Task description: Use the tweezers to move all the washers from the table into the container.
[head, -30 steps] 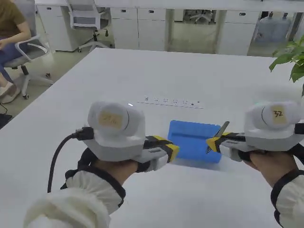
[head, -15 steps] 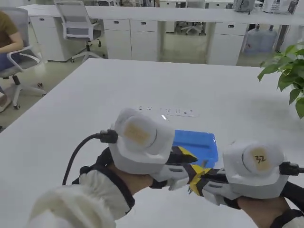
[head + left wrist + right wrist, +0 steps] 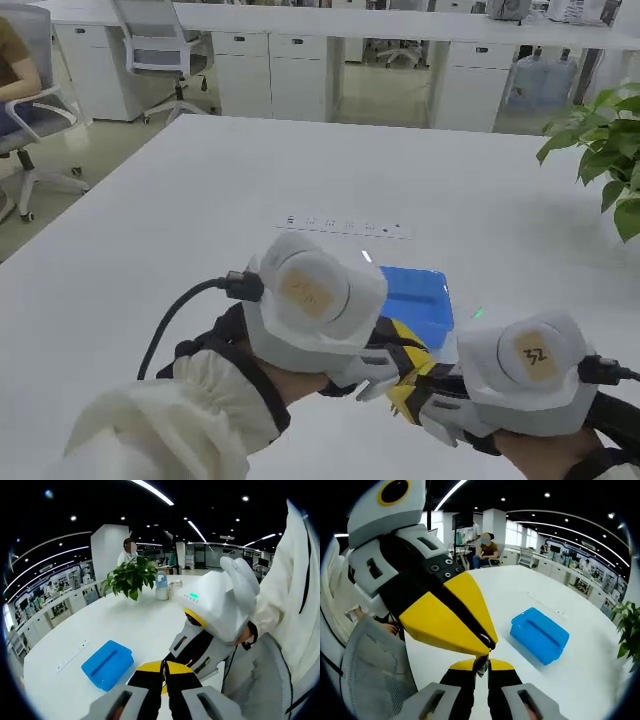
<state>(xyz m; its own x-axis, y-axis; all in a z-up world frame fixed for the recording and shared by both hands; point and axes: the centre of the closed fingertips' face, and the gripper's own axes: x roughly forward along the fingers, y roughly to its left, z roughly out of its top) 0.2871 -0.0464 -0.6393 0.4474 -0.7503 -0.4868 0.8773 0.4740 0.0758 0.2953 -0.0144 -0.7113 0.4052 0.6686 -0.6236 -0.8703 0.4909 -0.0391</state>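
Fingers [image 3: 462, 667] of the right gripper [image 3: 481, 663] are pressed nearly together on a thin grey sliver, the tweezers [image 3: 481, 667]. So little of them shows that I cannot tell which way they point.

Fingers [image 3: 149, 670] of the left gripper [image 3: 163, 666] are closed on each other with nothing between them. In the right gripper view the left gripper's yellow tips come in from the left. They end just above the right gripper's own tips, almost touching them.

The blue container [image 3: 425, 295] sits on the white table [image 3: 200, 200] beyond both grippers, just on the near side of a socket strip [image 3: 345, 225]. In the head view its long axis runs left to right, and its left end is hidden behind the left gripper. In the right gripper view it lies ahead and to the right, well apart from the tips, with a long groove along its top.

A second ago the grippers were held apart, one at each end of the container. The tweezers stood out of the right gripper, slanting up and away over the container's right end. Now the tips have come together in front of the container, nearer the person. The container keeps its place by the strip.
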